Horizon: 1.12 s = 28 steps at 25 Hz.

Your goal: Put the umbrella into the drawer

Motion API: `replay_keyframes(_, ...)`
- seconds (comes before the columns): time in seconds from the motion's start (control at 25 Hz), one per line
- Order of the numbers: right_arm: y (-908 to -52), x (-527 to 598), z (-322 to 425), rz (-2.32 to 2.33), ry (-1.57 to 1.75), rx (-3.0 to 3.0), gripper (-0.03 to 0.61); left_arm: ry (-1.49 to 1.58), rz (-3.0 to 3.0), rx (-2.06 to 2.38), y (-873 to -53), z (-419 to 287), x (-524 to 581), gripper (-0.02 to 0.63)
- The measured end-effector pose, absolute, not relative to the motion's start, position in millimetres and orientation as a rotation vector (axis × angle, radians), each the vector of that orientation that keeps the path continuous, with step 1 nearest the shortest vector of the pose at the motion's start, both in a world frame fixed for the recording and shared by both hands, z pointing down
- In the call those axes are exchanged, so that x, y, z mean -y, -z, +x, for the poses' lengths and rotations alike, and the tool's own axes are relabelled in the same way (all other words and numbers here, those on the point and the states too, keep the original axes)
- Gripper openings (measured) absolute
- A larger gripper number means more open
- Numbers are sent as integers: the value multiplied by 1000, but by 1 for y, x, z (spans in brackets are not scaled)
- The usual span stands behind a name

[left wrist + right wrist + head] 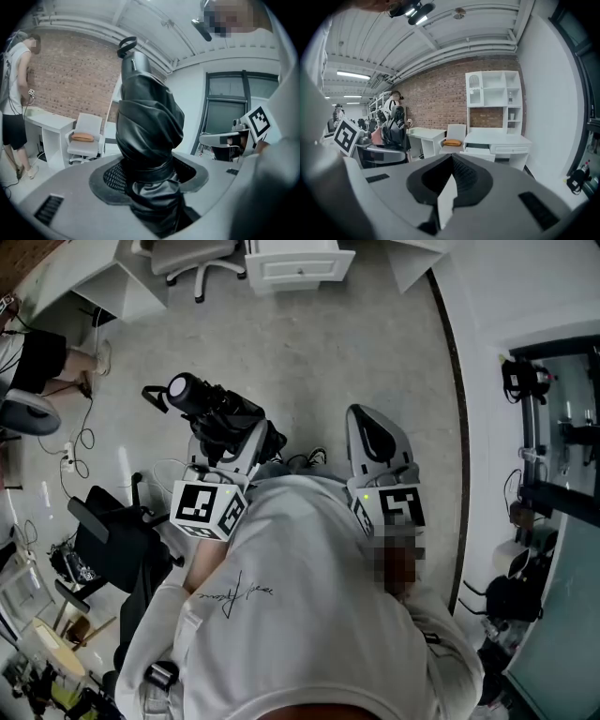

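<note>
- Umbrella (149,126): folded, black, held in the left gripper (150,168). Its far end points toward 11 o'clock in the left gripper view.
- Left gripper: jaws pinch the umbrella's fabric bundle.
- Right gripper (451,161): jaws pressed together, nothing between them. It sits at 3 o'clock from the left gripper in the head view.
- Drawer (300,270): pulled out of a white desk (323,249), at 12 o'clock in the head view, well apart from the umbrella.

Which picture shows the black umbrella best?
The left gripper view: the umbrella fills the middle, clamped in the left gripper. The head view shows it from above, poking forward. The right gripper view shows it small, at the left.
</note>
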State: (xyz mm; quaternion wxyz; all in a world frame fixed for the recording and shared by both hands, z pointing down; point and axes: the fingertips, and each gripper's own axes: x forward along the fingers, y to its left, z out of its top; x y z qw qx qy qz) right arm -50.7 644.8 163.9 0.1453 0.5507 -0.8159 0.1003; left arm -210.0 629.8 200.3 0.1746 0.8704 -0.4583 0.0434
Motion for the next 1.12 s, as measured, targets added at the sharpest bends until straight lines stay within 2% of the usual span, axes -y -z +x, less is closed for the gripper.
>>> replay_keyframes(0.68,-176,-619,-77,1624,-325,2288,26,-105,2488,1217,-205,-239,-608,256)
replay_keyframes(1.12,-180,-550,-43,1547,-331,2351,26,-88,2484,1260,-195,-202,-548,256)
